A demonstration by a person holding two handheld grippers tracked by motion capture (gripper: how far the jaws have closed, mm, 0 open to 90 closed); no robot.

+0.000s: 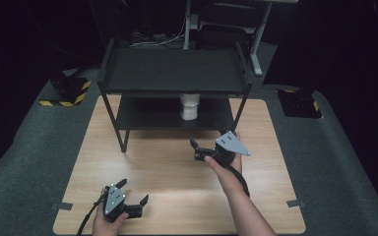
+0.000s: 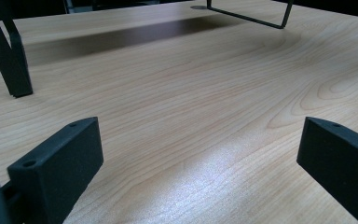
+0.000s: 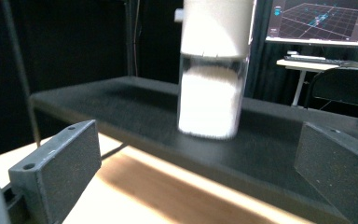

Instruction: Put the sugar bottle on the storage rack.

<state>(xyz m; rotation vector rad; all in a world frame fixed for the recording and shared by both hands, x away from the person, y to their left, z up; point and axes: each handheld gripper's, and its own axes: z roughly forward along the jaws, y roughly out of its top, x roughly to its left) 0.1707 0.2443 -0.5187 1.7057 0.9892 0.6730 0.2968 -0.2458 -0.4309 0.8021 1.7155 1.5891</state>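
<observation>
- Overhead first, in the high view: a wooden tabletop [image 1: 177, 196] carries a black two-tier shelf rack [image 1: 174, 73] along its far edge. A jar with a white lid [image 1: 190, 105] stands on the rack's lower shelf, near the middle and partly under the upper shelf.
- The right gripper [image 1: 200, 147] is held above the tabletop just in front of the rack's lower shelf, jaws apart and aimed toward the jar, apart from it.
- The left gripper [image 1: 134, 192] sits at the near left corner of the tabletop, jaws spread wide, holding nothing.
- Next, the left gripper view: both black jaws stand well apart over bare wood; a rack leg [image 2: 9, 56] rises at the far left, and the rack's foot bar [image 2: 249, 14] crosses at the top.
- Then the right gripper view: the jar [image 3: 212, 70] stands upright on the lower shelf [image 3: 135, 109], straight ahead between the open jaws and beyond their tips.
- Its wall looks clear, glass or hard plastic, I cannot tell which, and a white powder or grain fills it nearly to the lid.
- Judged from that, it is stiff, smooth and likely slippery, moderately heavy because nearly full, possibly breakable.
- A hold across the clear body below the lid, kept upright, seems safest; the upper shelf limits lifting room.
</observation>
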